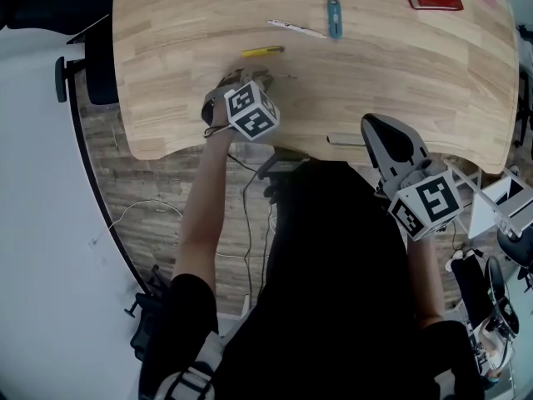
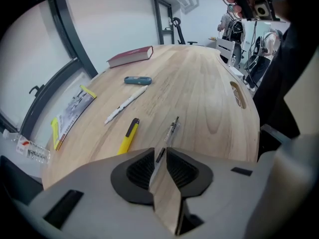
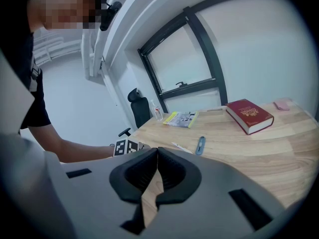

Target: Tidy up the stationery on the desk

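A: What is the left hand-held gripper (image 2: 160, 152) doing?

B: From my seat, its jaws are pressed in on the near end of a clear pen (image 2: 172, 129). The rest of that pen lies flat on the bench (image 2: 209, 83), pointing away from the jaws.

A: And the right?

B: My right hand-held gripper (image 3: 157, 152) hangs off the near edge of the bench, jaws pressed together at the tips with nothing between them.

A: What else is on the bench?

B: Just left of the clear pen lies a yellow pen with a black end (image 2: 128, 136) (it may be a cutter, I cannot tell). Beyond it is a white pen (image 2: 125, 104), and just past that pen's far tip a small teal utility knife (image 2: 137, 80). A red book (image 2: 130, 56) lies closed near the far edge. A booklet with a yellow border (image 2: 72, 114) sits at the window-side rim, well apart from the pens.
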